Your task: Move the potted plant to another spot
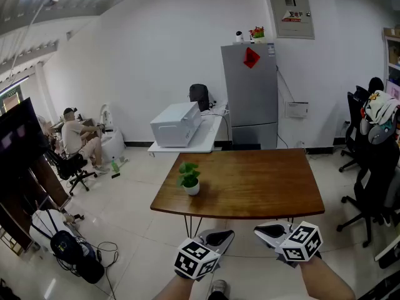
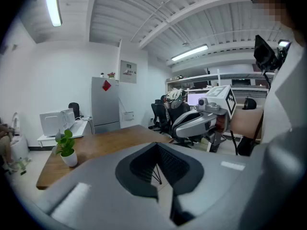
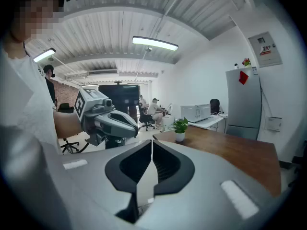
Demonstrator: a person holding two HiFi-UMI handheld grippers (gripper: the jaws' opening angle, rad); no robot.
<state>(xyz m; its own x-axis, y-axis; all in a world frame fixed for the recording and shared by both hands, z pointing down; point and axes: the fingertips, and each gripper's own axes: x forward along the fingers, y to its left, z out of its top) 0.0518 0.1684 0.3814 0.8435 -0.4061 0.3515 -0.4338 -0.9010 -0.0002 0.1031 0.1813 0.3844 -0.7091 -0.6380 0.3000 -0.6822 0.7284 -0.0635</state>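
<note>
Potted plant, green leaves in a small round white pot, stands upright near the left edge of the smooth brown wooden tabletop, with broad open wood running to the right edge. Left gripper and right gripper hang off the near edge, well apart from the plant. Each has its jaws closed together, holding nothing.

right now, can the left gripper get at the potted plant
Probably not yet: the left gripper hangs short of the wooden table, shut, with the potted plant farther in near the left edge. Nothing blocks the way, though.
</note>
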